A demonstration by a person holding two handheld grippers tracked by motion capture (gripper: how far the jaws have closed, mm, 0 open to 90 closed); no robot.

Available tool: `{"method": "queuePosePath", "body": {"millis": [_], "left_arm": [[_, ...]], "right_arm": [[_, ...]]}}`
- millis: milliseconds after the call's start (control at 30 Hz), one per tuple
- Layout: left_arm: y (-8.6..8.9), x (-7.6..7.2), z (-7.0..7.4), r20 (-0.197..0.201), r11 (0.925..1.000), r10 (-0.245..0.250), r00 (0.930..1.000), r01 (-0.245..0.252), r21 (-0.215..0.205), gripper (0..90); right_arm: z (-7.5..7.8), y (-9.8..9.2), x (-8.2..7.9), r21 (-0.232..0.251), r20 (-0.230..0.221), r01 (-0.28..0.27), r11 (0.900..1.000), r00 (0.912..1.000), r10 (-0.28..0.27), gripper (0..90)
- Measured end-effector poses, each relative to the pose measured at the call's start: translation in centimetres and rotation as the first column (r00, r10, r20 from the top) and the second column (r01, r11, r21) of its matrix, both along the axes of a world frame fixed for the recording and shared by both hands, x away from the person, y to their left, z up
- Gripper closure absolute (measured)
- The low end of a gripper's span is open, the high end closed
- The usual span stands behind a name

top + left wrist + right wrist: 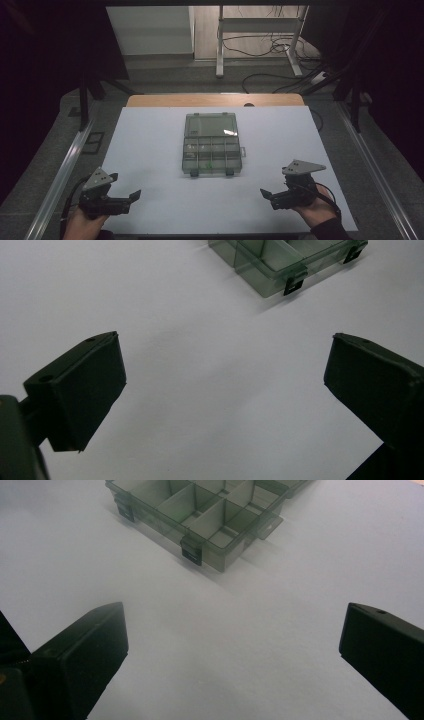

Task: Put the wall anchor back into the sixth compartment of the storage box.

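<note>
Clear grey-green plastic organizer box lies flat at centre of white desk, lid swung open toward far edge, divided compartments facing up, two black latches on near edge.

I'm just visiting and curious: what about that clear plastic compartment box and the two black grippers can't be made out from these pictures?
- Clear plastic compartment box, high view: a small green speck in a front compartment, too small to identify.
- Same box, left gripper view: cut off by the top edge, just a corner and two black latches.
- Same box, right gripper view: far half cut off by the top edge.
- Left gripper, right gripper: both open, holding nothing.
</note>
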State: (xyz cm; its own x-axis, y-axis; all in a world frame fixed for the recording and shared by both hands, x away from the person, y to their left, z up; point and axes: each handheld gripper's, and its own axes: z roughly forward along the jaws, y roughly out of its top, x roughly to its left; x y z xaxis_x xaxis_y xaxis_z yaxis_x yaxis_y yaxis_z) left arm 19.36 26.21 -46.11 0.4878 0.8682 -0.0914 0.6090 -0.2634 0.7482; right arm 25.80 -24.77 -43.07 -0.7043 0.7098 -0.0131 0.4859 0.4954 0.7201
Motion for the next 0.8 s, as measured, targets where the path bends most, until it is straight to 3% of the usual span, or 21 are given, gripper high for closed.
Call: {"method": "queuePosePath", "body": {"millis": [800], "left_arm": [[0.0,0.0,0.0,-0.001,1.0000,0.002,1.0000,-0.002,0.001,3.8]], "right_arm": [[0.4,-3.3,-1.1,-0.016,0.013,0.064,0.998,0.9979,-0.064,0.0]]}}
